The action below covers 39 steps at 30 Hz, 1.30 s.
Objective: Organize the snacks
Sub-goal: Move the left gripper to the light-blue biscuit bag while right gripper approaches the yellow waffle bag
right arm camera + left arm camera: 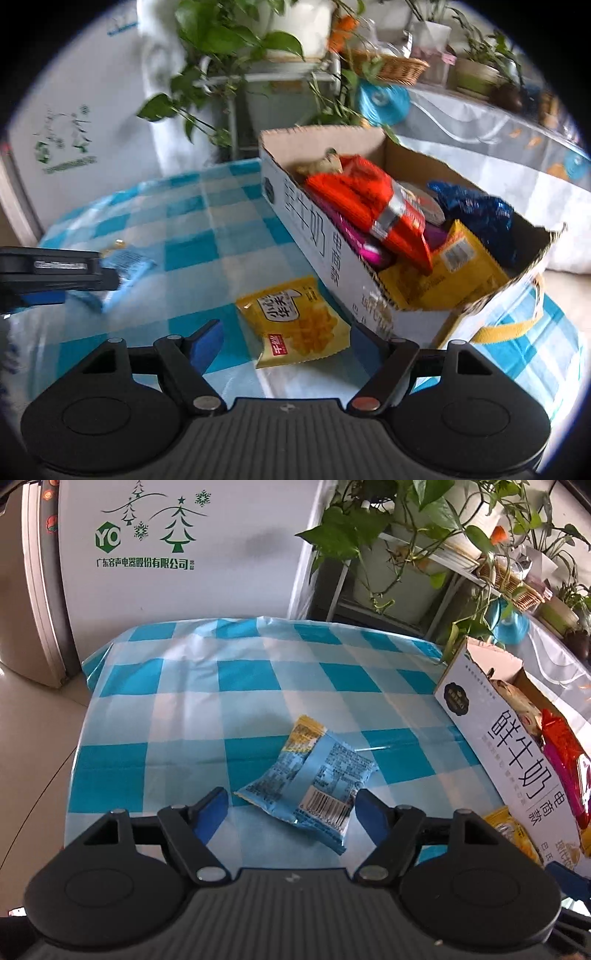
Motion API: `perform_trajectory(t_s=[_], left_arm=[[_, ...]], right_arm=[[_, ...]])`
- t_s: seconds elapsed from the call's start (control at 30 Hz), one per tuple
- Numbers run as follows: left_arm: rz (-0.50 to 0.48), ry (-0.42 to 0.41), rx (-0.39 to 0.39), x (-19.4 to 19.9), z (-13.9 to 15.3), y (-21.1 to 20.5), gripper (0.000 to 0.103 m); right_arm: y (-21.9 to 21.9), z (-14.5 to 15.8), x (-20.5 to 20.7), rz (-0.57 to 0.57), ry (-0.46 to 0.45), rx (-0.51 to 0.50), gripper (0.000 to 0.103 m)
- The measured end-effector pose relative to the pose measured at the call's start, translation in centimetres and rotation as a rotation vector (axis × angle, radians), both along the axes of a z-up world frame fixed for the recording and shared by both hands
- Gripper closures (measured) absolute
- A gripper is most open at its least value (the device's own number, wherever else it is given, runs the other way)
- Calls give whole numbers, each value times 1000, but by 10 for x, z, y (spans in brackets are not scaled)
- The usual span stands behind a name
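Note:
A light-blue snack pack [314, 779] lies back side up on the blue-checked tablecloth [258, 672]. My left gripper [291, 806] is open, its blue fingers standing on either side of the pack's near end without pressing it. A yellow snack pack [295, 321] lies flat beside the white cardboard box [306, 229]. My right gripper [286, 339] is open with the yellow pack between its fingers. The box [491, 738] holds an orange-red pack [369, 206], a blue foil bag [476, 214], a yellow pack [454, 266] and a purple one. The left gripper [55, 273] shows at the left edge of the right wrist view.
A white appliance with green tree prints [166, 554] stands beyond the table's far edge. Potted plants on a metal stand [388, 535] and a wicker basket [391, 68] sit behind the box. The table's left edge drops to a tiled floor [33, 738].

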State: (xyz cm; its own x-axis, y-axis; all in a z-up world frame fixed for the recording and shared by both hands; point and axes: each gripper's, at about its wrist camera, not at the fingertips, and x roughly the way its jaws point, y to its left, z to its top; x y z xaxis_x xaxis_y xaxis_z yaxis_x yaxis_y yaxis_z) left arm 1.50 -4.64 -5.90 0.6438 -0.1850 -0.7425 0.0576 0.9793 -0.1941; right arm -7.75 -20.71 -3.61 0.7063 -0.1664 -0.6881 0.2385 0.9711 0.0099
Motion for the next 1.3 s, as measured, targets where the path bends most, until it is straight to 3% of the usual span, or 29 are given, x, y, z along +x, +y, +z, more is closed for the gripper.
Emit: perform_trajectory(t_s=[0.2, 0.43, 0.77, 0.9, 1.1, 1.3], left_arm=[[-18, -10, 3, -2, -1, -3, 22], [-18, -11, -23, -2, -1, 1, 20], [10, -5, -41, -1, 0, 11, 20], [16, 0, -58, 0, 1, 16, 20], [-91, -41, -46, 1, 7, 6, 20], [-225, -84, 63, 8, 12, -14, 20]], right_arm=[[6, -18, 13, -105, 41, -34, 18], [10, -23, 18, -136, 36, -12, 14], [33, -15, 17, 66, 9, 51, 14], [34, -5, 17, 118, -13, 7, 15], [16, -1, 29, 109, -10, 7, 15], [11, -10, 41, 174, 18, -5, 15]])
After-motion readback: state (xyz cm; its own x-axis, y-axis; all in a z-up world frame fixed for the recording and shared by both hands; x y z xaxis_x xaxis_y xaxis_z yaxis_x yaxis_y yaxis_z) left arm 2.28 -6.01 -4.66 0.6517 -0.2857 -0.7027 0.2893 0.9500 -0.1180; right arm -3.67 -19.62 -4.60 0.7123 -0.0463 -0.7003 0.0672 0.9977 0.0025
